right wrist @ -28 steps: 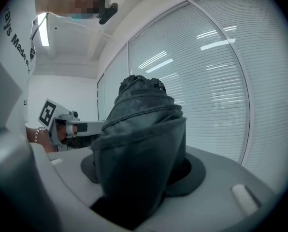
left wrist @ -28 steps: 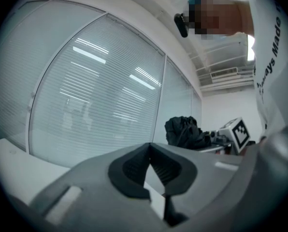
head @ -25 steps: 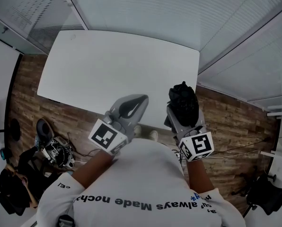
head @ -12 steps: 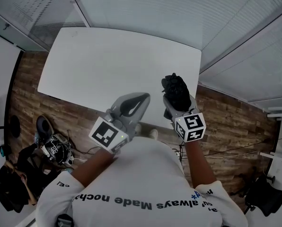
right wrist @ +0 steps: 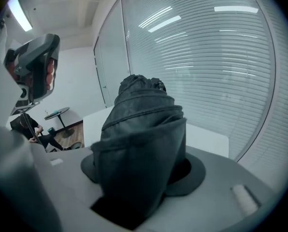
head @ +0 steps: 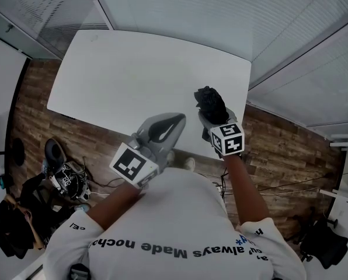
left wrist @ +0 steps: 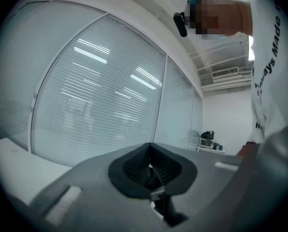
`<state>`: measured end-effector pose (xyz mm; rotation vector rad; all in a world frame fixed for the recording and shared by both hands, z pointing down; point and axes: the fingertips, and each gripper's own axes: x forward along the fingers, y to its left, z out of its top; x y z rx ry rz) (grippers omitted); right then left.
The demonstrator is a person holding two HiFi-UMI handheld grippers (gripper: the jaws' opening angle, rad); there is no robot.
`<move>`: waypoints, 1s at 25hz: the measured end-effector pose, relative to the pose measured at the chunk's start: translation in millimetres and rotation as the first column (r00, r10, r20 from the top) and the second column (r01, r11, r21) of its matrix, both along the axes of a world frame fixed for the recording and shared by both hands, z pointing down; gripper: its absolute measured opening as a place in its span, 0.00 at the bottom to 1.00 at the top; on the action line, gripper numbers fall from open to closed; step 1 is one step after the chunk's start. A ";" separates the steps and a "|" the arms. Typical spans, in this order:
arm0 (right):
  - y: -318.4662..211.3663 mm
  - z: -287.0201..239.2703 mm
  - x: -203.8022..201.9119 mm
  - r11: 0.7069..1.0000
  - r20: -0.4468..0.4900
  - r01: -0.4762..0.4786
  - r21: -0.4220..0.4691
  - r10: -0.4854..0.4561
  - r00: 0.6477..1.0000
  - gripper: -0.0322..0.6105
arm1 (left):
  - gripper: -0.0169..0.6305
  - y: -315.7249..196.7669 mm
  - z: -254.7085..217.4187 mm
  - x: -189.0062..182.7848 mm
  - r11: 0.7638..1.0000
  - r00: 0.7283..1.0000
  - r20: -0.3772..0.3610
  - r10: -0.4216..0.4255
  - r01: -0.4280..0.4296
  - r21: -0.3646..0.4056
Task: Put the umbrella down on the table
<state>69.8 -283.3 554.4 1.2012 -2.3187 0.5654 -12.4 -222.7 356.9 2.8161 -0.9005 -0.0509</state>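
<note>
Pointing toward table (head: 133, 74), umbrella (head: 211, 102) lengthwise in right gripper (head: 215, 121)

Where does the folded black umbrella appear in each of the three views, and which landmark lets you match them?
Head view: the folded black umbrella is right of centre, overlapping the table's near edge.
Left gripper view: not in it.
Right gripper view: at the centre, filling the foreground.
Shared landmark: the white table, lower left in the left gripper view and behind the umbrella in the right gripper view.
</note>
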 end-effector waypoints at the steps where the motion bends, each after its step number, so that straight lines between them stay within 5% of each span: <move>1: -2.1 6.1 -2.0 1.000 -0.005 0.005 -0.014 -0.005 1.000 0.45 | 0.03 -0.8 0.3 -0.9 1.000 1.000 -0.002 -0.001 0.001 0.000; 25: -21.7 134.5 -2.8 0.935 -0.128 -0.003 -0.355 -0.046 0.991 0.45 | 0.03 -2.8 13.2 -7.9 0.999 1.000 0.009 -0.009 0.010 -0.034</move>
